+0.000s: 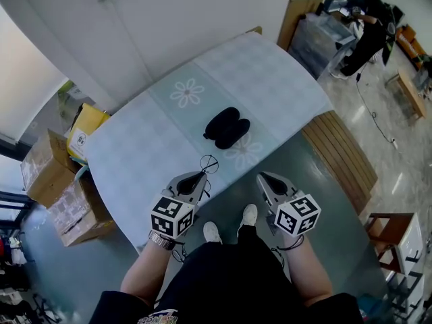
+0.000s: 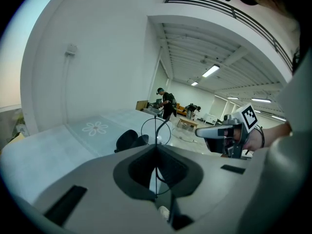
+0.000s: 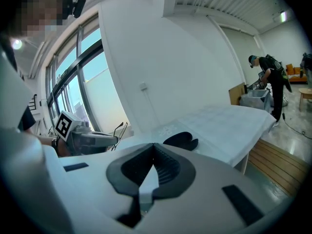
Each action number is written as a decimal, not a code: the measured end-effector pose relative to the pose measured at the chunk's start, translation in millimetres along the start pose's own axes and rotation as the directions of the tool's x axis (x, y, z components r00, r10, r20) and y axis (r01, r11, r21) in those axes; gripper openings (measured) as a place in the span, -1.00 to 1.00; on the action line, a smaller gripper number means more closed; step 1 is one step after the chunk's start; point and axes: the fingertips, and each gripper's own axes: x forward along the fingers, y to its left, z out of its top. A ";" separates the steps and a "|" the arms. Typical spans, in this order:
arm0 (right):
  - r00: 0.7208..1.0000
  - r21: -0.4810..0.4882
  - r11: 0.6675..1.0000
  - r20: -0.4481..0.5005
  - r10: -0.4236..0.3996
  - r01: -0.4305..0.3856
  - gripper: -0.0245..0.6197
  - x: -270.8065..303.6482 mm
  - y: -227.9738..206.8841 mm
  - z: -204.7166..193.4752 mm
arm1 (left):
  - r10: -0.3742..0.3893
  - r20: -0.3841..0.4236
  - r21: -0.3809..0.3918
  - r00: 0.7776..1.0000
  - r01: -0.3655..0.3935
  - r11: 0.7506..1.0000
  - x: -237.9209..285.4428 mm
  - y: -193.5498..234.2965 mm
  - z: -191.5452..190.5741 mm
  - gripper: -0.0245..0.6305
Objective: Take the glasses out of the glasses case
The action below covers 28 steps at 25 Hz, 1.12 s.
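Two hand-held grippers are in view, one per hand, both held at the near edge of the surface (image 1: 135, 160), which carries a pale checked cloth with two flower motifs. The left hand-held gripper (image 1: 199, 177) has its jaws pressed together on one pair of thin wire-frame glasses (image 1: 208, 164). In the left gripper view a thin wire of the frame runs between the closed tips and one round lens ring stands just beyond them. The glasses are clear of the surface and outside the case, near the table edge. The right hand-held gripper (image 1: 266, 181) has its jaws pressed together with nothing between them, as the right gripper view shows. It is level with the left one and well apart from it. One black glasses case (image 1: 226, 127) lies open on the cloth between the two flower motifs, beyond both hand-held grippers and touched by neither. The case shows two rounded halves side by side. Several cardboard boxes (image 1: 47, 171) stand on the floor to the left of the surface, and one slatted wooden bench (image 1: 341, 157) lies to its right. One person (image 1: 368, 22) stands in the background at the upper right.
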 end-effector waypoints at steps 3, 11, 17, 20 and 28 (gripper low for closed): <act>1.000 0.007 1.000 -0.001 -0.017 0.017 -0.85 -4.5 8.5 -7.8 | -0.024 -0.008 0.004 1.000 0.024 1.000 -5.0 -1.1 -5.7 -0.84; 0.999 0.019 0.999 -0.002 -0.042 0.042 -0.85 -12.9 28.2 -24.3 | -0.059 -0.014 0.017 0.998 0.059 0.998 -17.2 -4.2 -15.6 -0.84; 0.999 0.023 0.999 0.009 -0.044 0.044 -0.85 -15.6 38.9 -31.3 | -0.064 -0.012 0.028 0.998 0.064 0.998 -26.1 -6.1 -19.0 -0.84; 0.999 0.024 0.999 0.014 -0.046 0.046 -0.85 -17.8 43.2 -33.5 | -0.063 -0.009 0.029 0.998 0.063 0.998 -31.7 -6.5 -21.2 -0.84; 0.998 0.023 0.998 0.024 -0.057 0.056 -0.85 -22.3 47.8 -32.9 | -0.070 -0.003 0.033 0.998 0.070 0.997 -37.6 -8.9 -21.8 -0.84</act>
